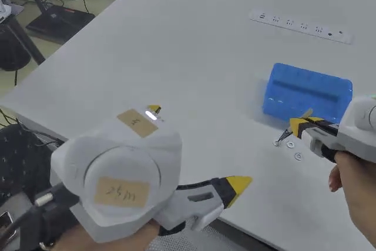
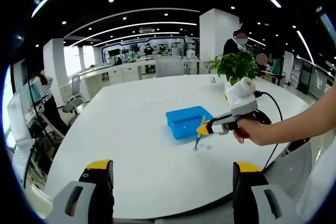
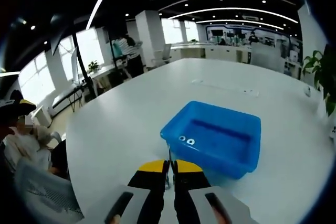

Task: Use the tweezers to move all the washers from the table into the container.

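A blue container (image 1: 308,92) (image 2: 188,120) (image 3: 215,135) sits on the white table (image 1: 194,57). In the right gripper view two washers (image 3: 186,140) lie inside it near its left wall. Two more washers (image 1: 294,151) (image 2: 206,147) lie on the table just in front of the container. My right gripper (image 1: 302,124) (image 2: 207,127) (image 3: 169,165) is shut on thin metal tweezers (image 1: 283,136) (image 3: 169,156), whose tip points down at the table beside those washers. My left gripper (image 1: 197,145) (image 2: 172,169) stands open near the table's front edge, holding nothing.
A white power strip (image 1: 302,26) lies at the back of the table beyond the container. The table's front edge runs close under my left gripper. Office chairs, desks and people stand in the room around; a potted plant (image 2: 233,66) is behind the table.
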A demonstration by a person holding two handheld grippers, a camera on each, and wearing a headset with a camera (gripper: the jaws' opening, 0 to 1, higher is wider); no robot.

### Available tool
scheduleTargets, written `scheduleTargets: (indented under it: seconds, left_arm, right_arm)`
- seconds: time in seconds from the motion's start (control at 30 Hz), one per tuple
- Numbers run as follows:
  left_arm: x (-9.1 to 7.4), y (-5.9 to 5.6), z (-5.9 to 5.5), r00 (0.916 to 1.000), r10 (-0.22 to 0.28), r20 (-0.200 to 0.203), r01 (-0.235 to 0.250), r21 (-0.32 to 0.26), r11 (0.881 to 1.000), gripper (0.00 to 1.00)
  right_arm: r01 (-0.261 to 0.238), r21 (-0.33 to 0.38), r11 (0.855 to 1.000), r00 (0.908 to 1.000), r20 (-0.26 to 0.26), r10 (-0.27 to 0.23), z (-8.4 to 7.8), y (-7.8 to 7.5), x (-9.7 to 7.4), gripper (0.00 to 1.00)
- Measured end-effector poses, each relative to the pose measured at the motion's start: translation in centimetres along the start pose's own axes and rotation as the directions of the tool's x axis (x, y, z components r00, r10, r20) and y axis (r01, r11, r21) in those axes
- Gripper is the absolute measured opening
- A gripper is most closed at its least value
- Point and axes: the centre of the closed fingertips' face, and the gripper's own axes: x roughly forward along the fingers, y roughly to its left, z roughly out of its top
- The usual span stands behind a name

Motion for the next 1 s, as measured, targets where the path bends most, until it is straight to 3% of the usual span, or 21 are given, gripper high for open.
scheduleTargets:
  seconds: [0.27,0.87,1.0]
  left_arm:
    - [-0.1,0.5,0.1,0.9997,0.023,0.000,-0.023,-0.021,1.000,0.96]
    - [0.9,0.0,-0.4,0.9992,-0.009,-0.038,0.009,-0.013,1.000,0.97]
    - [1.1,0.0,-0.5,0.9992,-0.012,-0.038,0.012,-0.016,1.000,0.97]
  right_arm:
    - [0.001,0.030,1.000,1.0000,0.003,-0.002,-0.2,-0.1,-0.3,0.02]
    - [-0.011,0.029,1.000,0.9999,0.000,0.011,-0.4,0.1,-0.3,0.02]
    - [-0.002,-0.090,0.996,0.9999,-0.013,0.001,-0.6,0.8,-0.3,0.01]
